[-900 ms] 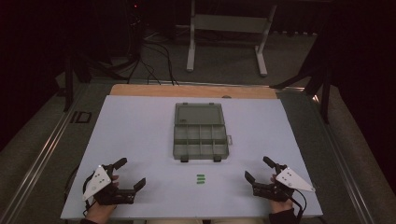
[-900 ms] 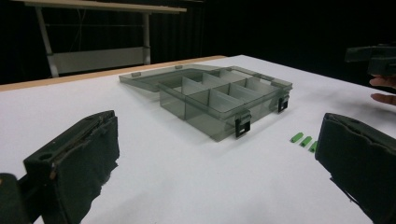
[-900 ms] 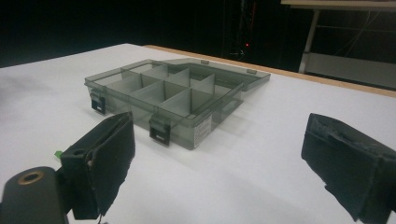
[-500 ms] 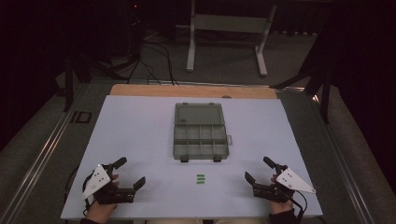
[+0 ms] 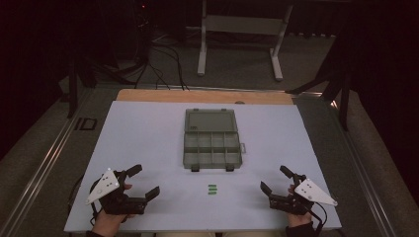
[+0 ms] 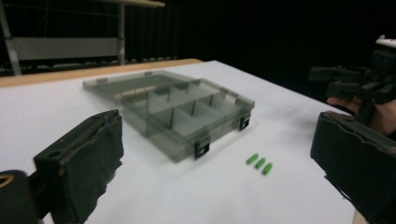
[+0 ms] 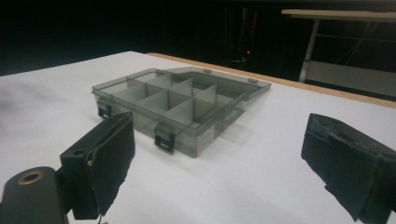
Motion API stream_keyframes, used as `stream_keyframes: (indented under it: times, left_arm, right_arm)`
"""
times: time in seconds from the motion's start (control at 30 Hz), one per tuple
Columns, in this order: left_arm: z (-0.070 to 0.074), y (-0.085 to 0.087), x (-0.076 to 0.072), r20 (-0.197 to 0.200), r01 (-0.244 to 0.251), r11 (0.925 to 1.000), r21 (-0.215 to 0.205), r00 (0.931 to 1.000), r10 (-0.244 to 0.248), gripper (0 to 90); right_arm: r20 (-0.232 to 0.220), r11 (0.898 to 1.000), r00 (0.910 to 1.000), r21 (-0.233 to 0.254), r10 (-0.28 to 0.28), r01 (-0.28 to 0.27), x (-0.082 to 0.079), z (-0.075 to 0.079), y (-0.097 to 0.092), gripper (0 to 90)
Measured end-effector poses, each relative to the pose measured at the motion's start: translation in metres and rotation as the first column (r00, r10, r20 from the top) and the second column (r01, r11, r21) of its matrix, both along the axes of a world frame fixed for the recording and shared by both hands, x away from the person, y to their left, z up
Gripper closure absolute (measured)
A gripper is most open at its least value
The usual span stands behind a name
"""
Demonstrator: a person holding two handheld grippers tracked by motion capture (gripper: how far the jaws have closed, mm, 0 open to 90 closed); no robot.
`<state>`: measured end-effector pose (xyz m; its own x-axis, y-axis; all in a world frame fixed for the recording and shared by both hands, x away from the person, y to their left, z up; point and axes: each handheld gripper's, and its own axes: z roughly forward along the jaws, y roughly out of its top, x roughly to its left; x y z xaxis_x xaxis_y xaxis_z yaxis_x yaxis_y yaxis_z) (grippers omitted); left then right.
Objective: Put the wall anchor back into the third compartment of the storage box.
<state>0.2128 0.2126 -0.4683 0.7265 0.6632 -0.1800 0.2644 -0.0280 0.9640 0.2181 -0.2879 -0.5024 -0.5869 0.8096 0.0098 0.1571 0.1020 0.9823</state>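
Both hands parked at the near edge of the white table (image 5: 148,128). My left gripper (image 5: 140,182) is spread wide, nothing between the jaws; my right gripper (image 5: 276,180) likewise spread and empty. The three green pieces (image 5: 212,189) lie side by side in a short row on the bare table, roughly midway between the two grippers, just in front of the open compartment box (image 5: 211,147) and apart from its latches. From my left gripper they sit ahead and to the right (image 6: 260,163), long axes angled across my jaw line. Neither hand is clearly nearer; I judge either could reach first, wrist turned to square up on a piece.
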Motion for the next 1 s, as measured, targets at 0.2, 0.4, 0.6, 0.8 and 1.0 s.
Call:
stream_keyframes:
  times: [0.2, 0.4, 0.6, 0.8, 1.0]
  left_arm:
    - [0.020, -0.018, 0.005, 0.012, 0.059, 0.9982, -0.005, 0.9982, -0.059, 0.5]
    - [0.039, -0.039, 0.016, -0.054, 0.138, 0.9890, 0.053, 0.9893, -0.136, 0.0]
    - [0.047, -0.057, 0.025, -0.075, 0.210, 0.9734, 0.091, 0.9762, -0.204, 0.0]
    - [0.049, -0.086, 0.036, -0.091, 0.254, 0.9595, 0.123, 0.9656, -0.243, 0.0]
    - [0.044, -0.109, 0.045, -0.106, 0.280, 0.9483, 0.150, 0.9582, -0.266, 0.0]
  right_arm:
    - [-0.010, 1.000, 1.0000, 0.004, -0.002, 0.002, 0.003, -0.001, -0.001, 9.7]
    - [-0.005, 1.000, 1.0000, -0.001, 0.006, -0.006, 0.002, 0.001, 0.002, 9.7]
    - [-0.009, 1.000, 0.9999, 0.006, 0.013, -0.013, 0.003, 0.000, 0.002, 9.7]
    - [-0.004, 1.000, 0.9998, 0.003, 0.022, -0.022, 0.002, 0.001, 0.003, 9.7]
    - [-0.006, 1.000, 0.9995, -0.001, 0.030, -0.030, 0.002, 0.001, 0.004, 9.7]
